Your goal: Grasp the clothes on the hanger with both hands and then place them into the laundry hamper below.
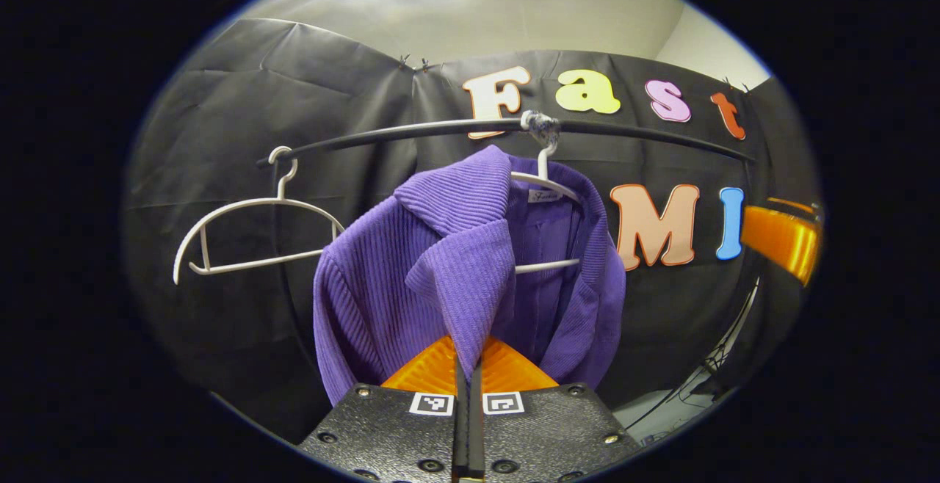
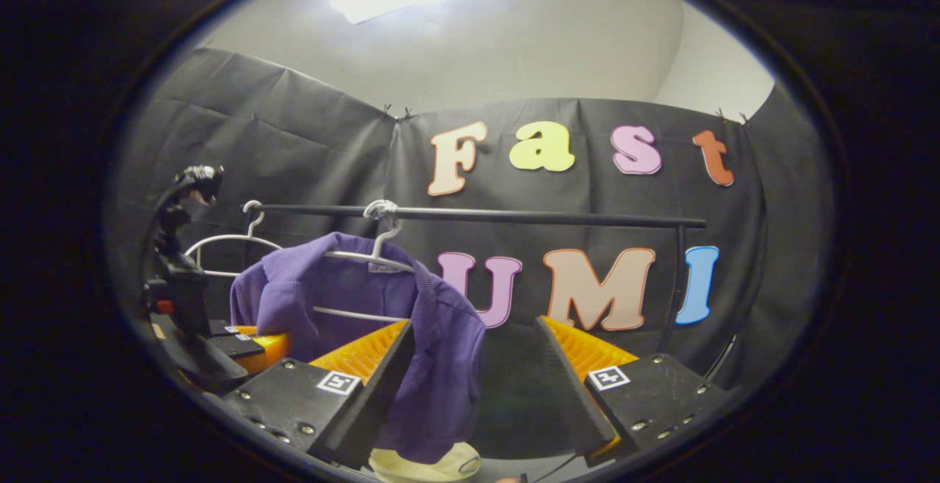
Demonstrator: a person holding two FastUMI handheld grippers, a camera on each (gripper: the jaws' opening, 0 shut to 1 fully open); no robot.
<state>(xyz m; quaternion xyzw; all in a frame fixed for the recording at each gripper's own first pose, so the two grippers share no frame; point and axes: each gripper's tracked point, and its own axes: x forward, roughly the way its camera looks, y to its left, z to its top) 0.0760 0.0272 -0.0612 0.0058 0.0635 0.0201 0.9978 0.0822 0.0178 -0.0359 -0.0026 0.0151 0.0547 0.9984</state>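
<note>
Below, hamper rim peeks under purple garment.

Crowded at the left of the rail, open at the right

The purple cardigan hangs on a white hanger from the black rail, with an empty hanger just beside it, so that end is blocked. Between the right gripper's wide-apart fingers there is free air beside the cardigan's hem. The left gripper sits close against the cloth, barring the near-left side.
</note>
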